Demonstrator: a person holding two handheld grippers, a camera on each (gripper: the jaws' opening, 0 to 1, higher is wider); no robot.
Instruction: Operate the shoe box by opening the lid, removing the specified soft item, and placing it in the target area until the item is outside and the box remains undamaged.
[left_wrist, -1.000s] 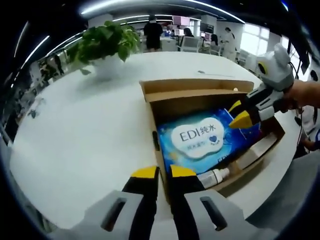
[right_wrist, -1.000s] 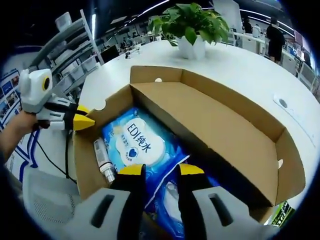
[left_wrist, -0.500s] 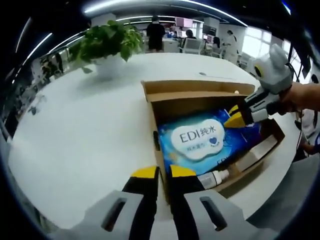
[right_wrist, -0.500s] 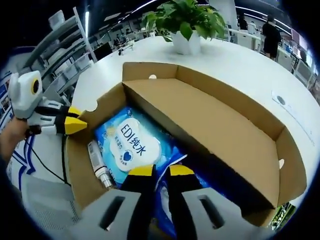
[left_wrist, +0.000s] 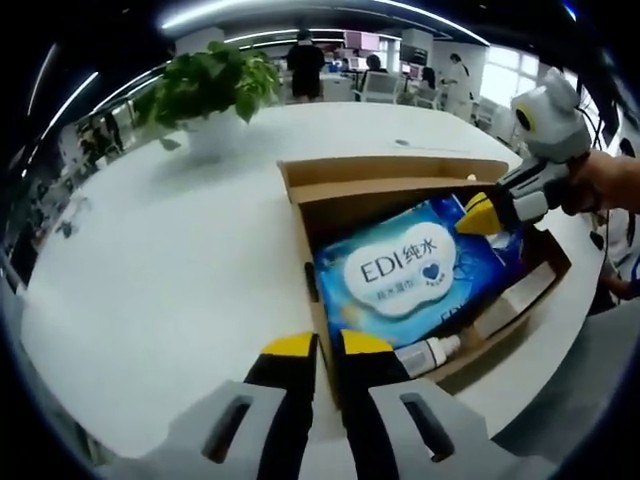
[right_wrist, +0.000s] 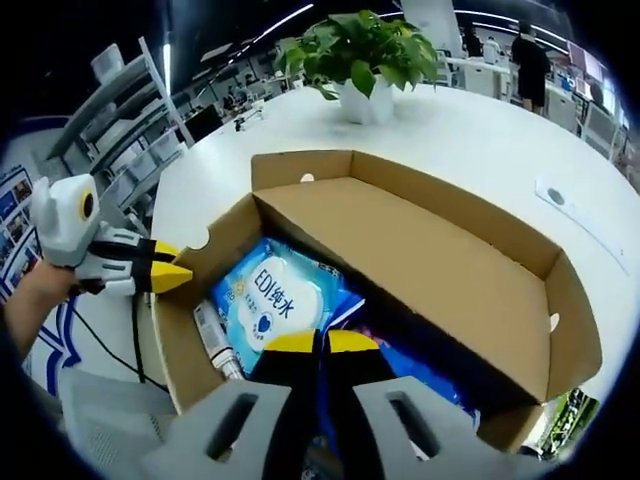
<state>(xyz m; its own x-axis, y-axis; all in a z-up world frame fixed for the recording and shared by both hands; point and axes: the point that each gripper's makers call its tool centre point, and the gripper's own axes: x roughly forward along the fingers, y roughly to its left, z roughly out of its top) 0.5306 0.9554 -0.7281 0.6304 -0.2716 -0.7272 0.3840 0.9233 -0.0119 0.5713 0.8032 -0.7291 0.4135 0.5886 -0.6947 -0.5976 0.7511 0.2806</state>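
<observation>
Wipes pack (left_wrist: 415, 270) lies inside the open shoe box (right_wrist: 420, 255); the right gripper (right_wrist: 320, 342) pinches its 3 o'clock edge to lift it, while the left gripper (left_wrist: 315, 347), fingers nearly together, steadies the box's wall.

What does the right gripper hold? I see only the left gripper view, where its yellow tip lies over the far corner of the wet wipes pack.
Observer: In the right gripper view, the right gripper has its jaws closed on the blue edge of the wet wipes pack.
Operator: And where is my left gripper, seen from outside?
Observer: The left gripper has its tip at the rim of the side wall of the shoe box, beside a half-round notch.
</observation>
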